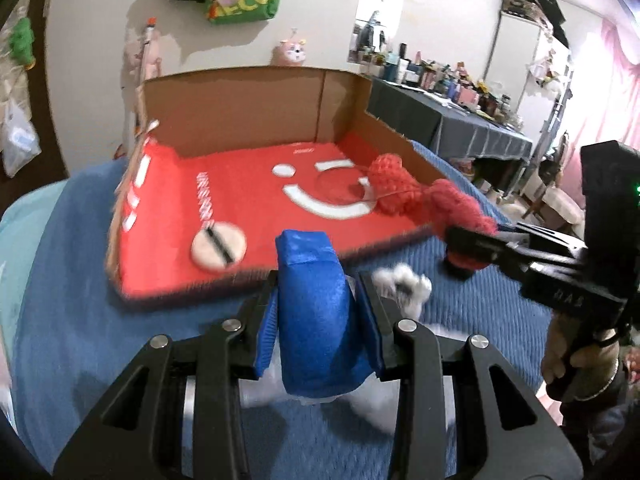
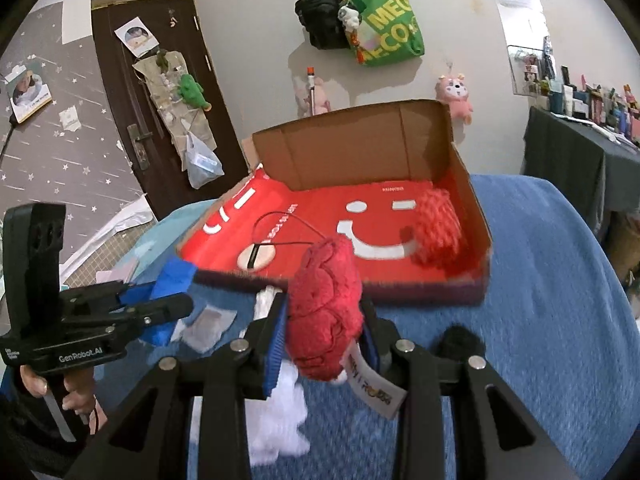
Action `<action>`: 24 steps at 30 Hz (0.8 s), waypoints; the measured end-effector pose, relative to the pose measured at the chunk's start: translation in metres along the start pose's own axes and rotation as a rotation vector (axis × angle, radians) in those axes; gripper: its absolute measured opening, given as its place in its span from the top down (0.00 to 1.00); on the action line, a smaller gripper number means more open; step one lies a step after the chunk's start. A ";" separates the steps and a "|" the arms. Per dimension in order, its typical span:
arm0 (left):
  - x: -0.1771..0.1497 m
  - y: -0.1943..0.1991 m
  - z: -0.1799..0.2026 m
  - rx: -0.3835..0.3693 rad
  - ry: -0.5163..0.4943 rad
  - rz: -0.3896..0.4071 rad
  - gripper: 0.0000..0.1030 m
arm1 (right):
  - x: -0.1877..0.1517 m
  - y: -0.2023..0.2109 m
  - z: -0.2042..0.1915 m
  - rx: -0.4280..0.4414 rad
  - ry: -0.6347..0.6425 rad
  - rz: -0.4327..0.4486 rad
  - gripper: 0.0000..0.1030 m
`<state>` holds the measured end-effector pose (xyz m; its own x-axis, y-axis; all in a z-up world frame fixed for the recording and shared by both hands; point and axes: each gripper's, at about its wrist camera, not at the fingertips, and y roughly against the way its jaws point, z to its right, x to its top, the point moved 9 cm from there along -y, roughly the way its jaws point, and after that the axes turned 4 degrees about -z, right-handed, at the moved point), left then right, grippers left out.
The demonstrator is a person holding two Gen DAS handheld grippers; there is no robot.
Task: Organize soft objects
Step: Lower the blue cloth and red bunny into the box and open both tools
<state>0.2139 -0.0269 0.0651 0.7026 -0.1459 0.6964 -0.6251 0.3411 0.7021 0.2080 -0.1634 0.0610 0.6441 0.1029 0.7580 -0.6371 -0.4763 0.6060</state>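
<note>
Holding blue pouch (image 1: 316, 304) (L tongs (image 1: 318, 312)), red knit (image 2: 324, 312) (R tongs (image 2: 324, 336)); box (image 2: 352, 152) w/ red knit toy (image 2: 436, 232).

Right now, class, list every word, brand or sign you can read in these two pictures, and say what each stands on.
"GenRobot.AI": on the side of the left gripper.
"MEG" over "ECO": on the green bag on the wall, partly cut off.
Smiley face sign, no words: on the red floor of the cardboard box.
Small white print on the box floor and print on the red plush's tag: too blurred to read.
</note>
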 end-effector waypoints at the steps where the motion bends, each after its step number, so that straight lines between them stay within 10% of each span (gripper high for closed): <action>1: 0.007 -0.005 -0.001 0.000 -0.006 -0.008 0.67 | 0.005 -0.004 0.001 -0.003 0.006 -0.005 0.65; 15: 0.050 -0.106 -0.017 -0.031 -0.041 -0.208 0.67 | 0.042 -0.091 0.042 0.010 -0.004 -0.183 0.64; 24: 0.042 -0.134 -0.024 -0.038 -0.041 -0.270 0.67 | 0.034 -0.115 0.057 -0.027 0.007 -0.273 0.83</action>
<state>0.3351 -0.0566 -0.0030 0.8273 -0.2730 0.4910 -0.4036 0.3190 0.8575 0.3273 -0.1552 0.0037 0.7906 0.2300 0.5674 -0.4515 -0.4070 0.7941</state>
